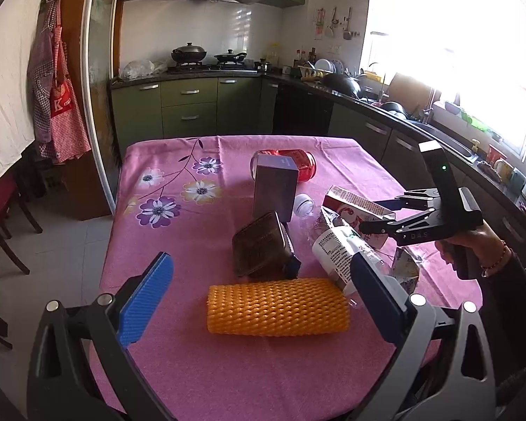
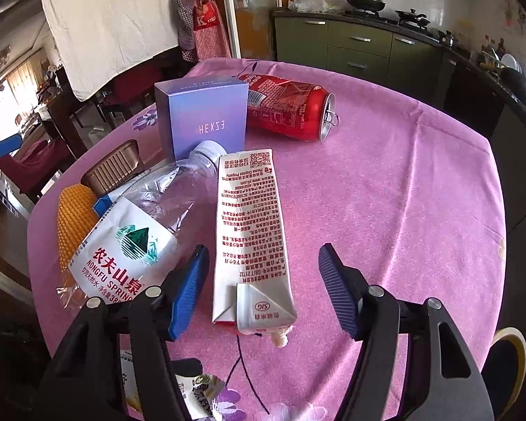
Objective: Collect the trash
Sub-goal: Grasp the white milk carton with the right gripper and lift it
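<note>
Now a flattened carton [image 2: 250,242] lies on the pink tabletop [image 2: 403,193], lengthwise between the fingers of the right claw [image 2: 263,291], whose pads stand apart and clear of it on both sides. Just left of the carton lies a crushed clear bottle [image 2: 133,238] with a white label, its cap toward a lilac box [image 2: 203,115] that stands upright. Behind the box a red can [image 2: 291,108] lies on its side. An orange foam net [image 1: 277,307] lies near the tabletop's front edge, between the spread, empty fingers of the left claw [image 1: 259,298]. Beyond the net a brown tray [image 1: 261,245] leans on edge. A hand [image 1: 473,242] holds the right claw's grip.
</note>
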A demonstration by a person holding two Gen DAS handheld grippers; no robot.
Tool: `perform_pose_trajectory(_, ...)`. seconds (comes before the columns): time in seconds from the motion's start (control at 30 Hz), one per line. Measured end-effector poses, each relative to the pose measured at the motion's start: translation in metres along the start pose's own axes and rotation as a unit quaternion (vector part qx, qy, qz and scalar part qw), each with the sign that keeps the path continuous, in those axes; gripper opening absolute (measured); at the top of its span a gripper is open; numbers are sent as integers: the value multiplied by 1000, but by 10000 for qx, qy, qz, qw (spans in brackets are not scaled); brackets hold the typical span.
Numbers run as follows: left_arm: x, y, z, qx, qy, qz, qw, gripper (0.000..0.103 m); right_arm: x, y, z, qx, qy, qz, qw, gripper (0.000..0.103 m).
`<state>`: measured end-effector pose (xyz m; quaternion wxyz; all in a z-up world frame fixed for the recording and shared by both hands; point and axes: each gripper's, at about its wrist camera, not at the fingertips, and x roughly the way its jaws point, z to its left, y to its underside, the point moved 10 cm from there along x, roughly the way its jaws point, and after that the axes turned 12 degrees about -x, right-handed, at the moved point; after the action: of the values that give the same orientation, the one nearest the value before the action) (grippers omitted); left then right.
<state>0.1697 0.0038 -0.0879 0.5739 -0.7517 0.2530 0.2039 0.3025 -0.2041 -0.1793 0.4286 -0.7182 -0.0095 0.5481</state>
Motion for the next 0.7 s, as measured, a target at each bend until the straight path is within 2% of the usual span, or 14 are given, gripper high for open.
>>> perform_pose_trajectory(0.07, 3, 2, 1, -28, 12, 48, 10000, 96, 8, -1, 0, -33, 1, 61, 10000, 63)
perform_pose_trajectory(0.13, 6, 2, 3, -64, 17, 92, 9999, 96, 14, -1, 0, -55, -37, 95, 9999, 57)
perform_pose_trajectory(0.2, 8, 3, 5, -94, 11, 131, 9999, 96, 19, -1, -1, -86, -7, 126, 9999, 39)
perform_pose_trajectory(0.23, 9, 3, 5, -106, 11, 147, 9998, 96, 20, -2, -1, -94, -26, 125, 9999, 35)
perform_pose_trajectory(0.7, 15, 5, -2, -94, 77, 249, 9996, 96, -7, -6, 1, -175, 233, -198, 9994, 35)
